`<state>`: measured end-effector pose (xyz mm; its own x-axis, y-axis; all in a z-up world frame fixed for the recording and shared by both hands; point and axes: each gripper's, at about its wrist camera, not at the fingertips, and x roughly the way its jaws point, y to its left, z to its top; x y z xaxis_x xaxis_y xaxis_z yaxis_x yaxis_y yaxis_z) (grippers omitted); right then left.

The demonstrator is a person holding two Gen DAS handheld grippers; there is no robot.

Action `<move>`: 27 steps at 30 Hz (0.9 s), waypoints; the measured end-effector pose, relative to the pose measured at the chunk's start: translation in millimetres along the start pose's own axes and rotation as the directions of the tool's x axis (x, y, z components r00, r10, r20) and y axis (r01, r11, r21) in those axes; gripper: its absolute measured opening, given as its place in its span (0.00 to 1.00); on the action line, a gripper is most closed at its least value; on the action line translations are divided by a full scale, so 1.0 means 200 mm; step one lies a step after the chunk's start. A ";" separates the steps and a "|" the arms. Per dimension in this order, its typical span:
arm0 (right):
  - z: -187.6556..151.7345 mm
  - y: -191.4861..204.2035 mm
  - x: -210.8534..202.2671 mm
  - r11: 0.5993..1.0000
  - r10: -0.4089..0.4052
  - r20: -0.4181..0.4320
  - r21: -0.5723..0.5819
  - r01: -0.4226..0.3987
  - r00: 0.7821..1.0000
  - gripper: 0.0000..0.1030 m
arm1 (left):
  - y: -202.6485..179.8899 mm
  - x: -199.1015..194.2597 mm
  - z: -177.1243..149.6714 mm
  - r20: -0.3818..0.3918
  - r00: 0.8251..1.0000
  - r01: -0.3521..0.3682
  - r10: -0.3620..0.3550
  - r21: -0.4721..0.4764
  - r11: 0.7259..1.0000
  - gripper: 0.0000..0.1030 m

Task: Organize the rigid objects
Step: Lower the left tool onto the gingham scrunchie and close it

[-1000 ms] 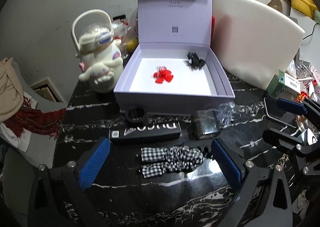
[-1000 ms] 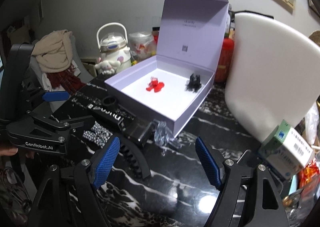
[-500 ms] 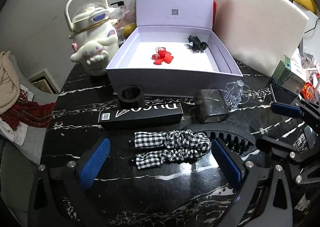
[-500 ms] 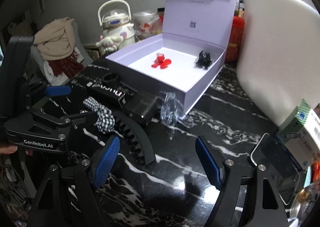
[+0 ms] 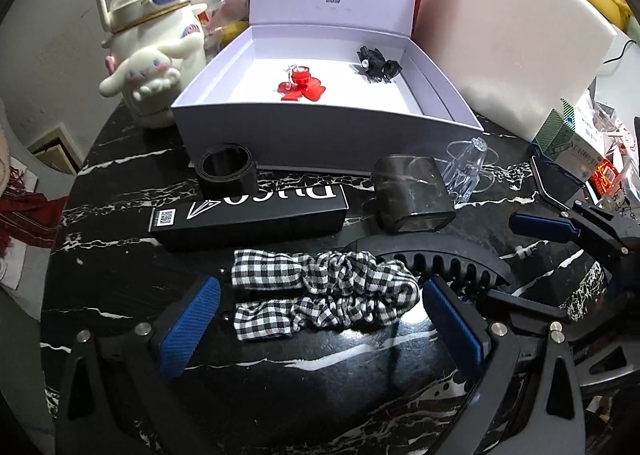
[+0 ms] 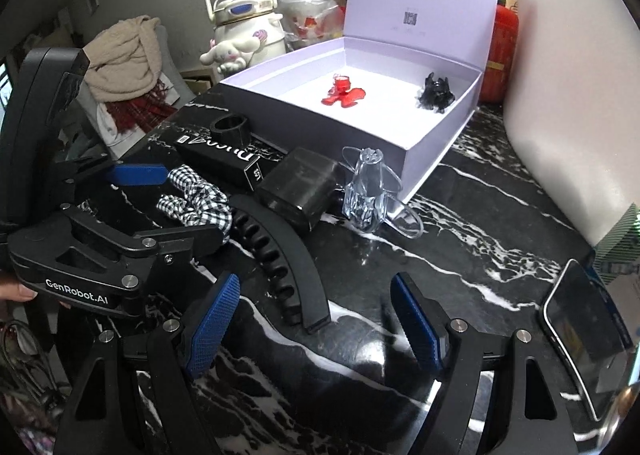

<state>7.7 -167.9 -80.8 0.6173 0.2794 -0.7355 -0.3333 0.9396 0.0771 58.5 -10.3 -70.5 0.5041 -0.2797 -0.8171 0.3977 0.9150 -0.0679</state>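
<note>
Though leftward hidden, phone (image 6: 584, 339) rightward.

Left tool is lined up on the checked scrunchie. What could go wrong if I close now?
1. The black claw clip touches the checked scrunchie on its right, by the left tool's right finger; closing may catch or drag the clip.
2. The black carton lies just beyond; pushing forward may shove it.
3. The right tool hangs open nearby over the clip, so the two tools may collide.
</note>
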 end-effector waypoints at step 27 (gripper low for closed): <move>-0.04 -0.02 0.01 1.000 0.025 -0.024 -0.012 -0.025 0.999 0.32 | -0.02 0.03 -0.02 -0.015 0.995 0.104 -0.104 0.034 0.994 0.82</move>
<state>4.7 -173.4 -86.9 0.5917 0.2975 -0.7492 -0.3568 0.9301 0.0876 56.2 -14.8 -78.0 0.4487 -0.3686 -0.8141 0.4739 0.8705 -0.1329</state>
